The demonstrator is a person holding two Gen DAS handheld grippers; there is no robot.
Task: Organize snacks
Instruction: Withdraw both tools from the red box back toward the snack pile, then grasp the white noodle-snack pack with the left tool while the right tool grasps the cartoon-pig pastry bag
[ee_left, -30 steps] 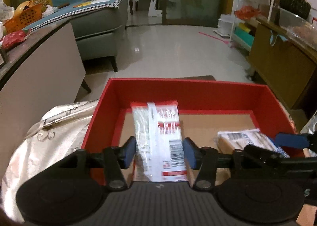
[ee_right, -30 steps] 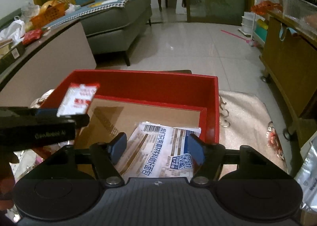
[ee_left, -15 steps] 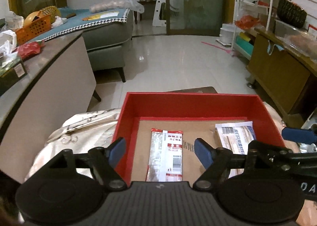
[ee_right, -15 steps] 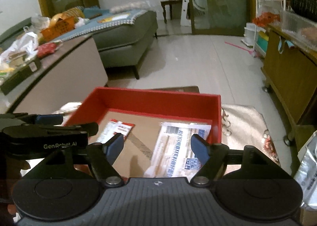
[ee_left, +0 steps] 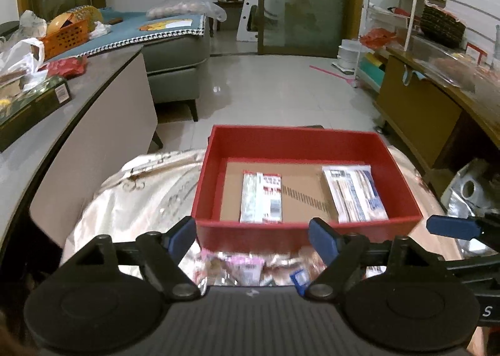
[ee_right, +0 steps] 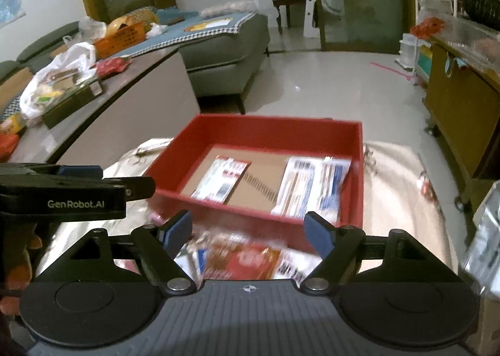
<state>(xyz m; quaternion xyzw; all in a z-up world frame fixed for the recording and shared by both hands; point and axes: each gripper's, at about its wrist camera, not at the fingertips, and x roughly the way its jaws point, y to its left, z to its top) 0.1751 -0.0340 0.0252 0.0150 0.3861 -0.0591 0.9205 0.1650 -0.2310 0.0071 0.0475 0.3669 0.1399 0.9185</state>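
A: Snacks first, please. Where are they?

B: I see two packets lying flat on the cardboard floor of the red box point(ee_left: 307, 140). The red-and-white snack packet point(ee_left: 262, 197) is on the left side, and the blue-and-white snack packet point(ee_left: 354, 193) is on the right side, close to the right wall. They are apart, with bare cardboard between them.

A: And my grippers?

B: The left gripper point(ee_left: 251, 235) is released. Its jaws are opening and nothing is between them. It is in front of the near wall of the box. The right gripper point(ee_right: 248, 231) is the same: jaws opening, gripping nothing, also on the near side of the box.

A: What is under them?

B: More loose snack packets point(ee_right: 247, 259) lie on the shiny cloth point(ee_left: 137, 200) just before the box. They are blurred, so I cannot read them. In the right wrist view the left gripper's body appears at the left edge.
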